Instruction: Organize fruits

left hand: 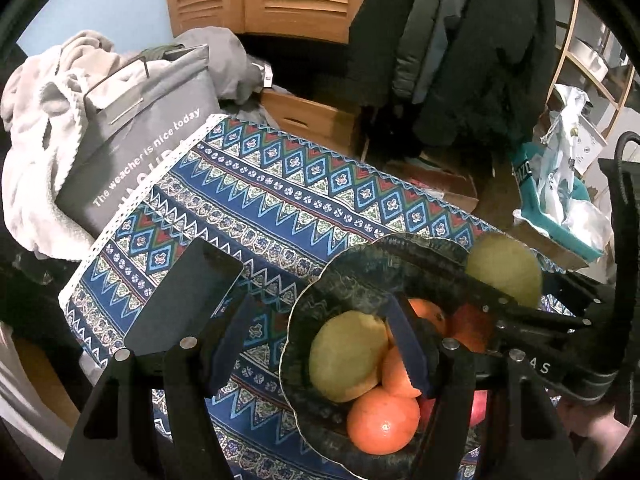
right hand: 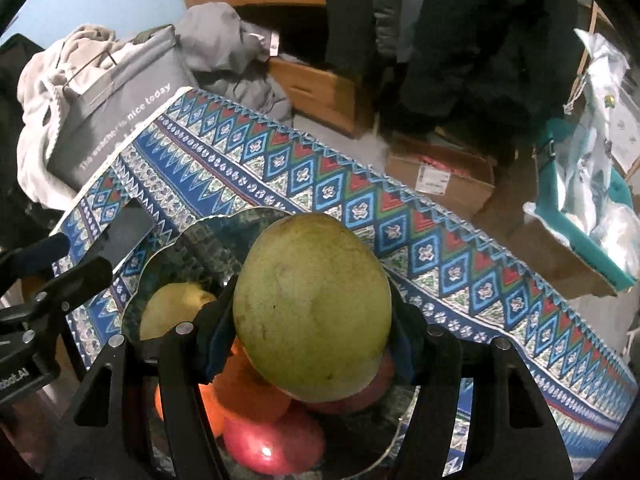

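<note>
The right tongs [right hand: 310, 344] grip a big green fruit [right hand: 312, 306], their 2 fingers pressed against its sides, holding it just above the dark bowl [right hand: 176, 240] on the patterned counter [right hand: 360, 184]. The bowl already holds another green fruit [left hand: 346, 354], oranges [left hand: 382, 420] and a red fruit [right hand: 272, 448]. The left tongs [left hand: 318, 346] are spread wide with nothing between them, 1 finger over the bowl, the other over the cloth. The step in hand looks like placing the green fruit. The next move likely calls for lowering it into the free space at the bowl's far side, then easing the grip apart slowly so it does not roll off the pile.
</note>
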Action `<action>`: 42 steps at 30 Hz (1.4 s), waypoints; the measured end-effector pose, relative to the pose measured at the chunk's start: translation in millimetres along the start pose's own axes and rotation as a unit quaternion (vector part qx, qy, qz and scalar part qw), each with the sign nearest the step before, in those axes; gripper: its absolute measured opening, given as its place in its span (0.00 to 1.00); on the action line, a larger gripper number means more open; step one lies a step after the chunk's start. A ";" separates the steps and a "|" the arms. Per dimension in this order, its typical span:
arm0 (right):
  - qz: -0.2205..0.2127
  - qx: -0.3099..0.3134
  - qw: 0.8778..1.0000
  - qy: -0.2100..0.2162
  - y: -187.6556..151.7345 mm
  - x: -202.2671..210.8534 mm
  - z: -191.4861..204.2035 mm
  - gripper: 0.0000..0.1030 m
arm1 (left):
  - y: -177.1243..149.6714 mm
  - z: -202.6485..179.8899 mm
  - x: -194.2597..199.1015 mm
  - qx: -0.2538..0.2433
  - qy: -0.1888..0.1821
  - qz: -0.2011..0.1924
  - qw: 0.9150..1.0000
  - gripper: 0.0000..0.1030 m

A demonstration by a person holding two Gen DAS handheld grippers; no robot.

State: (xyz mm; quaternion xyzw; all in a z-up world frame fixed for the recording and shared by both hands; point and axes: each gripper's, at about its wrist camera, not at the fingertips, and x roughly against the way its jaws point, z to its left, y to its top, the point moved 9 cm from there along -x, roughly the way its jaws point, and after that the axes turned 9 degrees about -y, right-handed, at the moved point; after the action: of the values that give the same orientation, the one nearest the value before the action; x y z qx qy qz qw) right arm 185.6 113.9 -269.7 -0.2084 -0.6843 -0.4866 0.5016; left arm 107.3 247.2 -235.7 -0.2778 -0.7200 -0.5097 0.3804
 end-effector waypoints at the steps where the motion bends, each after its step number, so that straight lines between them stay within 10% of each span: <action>1: -0.002 -0.003 1.000 0.003 0.6 0.3 -0.4 0.64 | 0.0 -0.1 0.1 0.000 0.000 0.000 1.000 0.68; 15: -0.031 -0.044 0.999 0.004 7.5 33.0 -22.2 0.64 | 3.3 -11.3 12.0 -0.009 -0.009 -0.006 1.000 0.68; 42: -0.170 -0.096 0.971 -0.140 -2.2 203.6 -93.6 0.82 | 27.6 -101.4 124.1 -0.104 -0.053 -0.114 0.987 0.80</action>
State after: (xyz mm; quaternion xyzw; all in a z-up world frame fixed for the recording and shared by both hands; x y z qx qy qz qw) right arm 145.7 -10.3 -87.5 -0.2022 -0.7231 -0.5941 0.2886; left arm 86.8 161.9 -98.8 -0.2583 -0.7091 -0.6066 0.2501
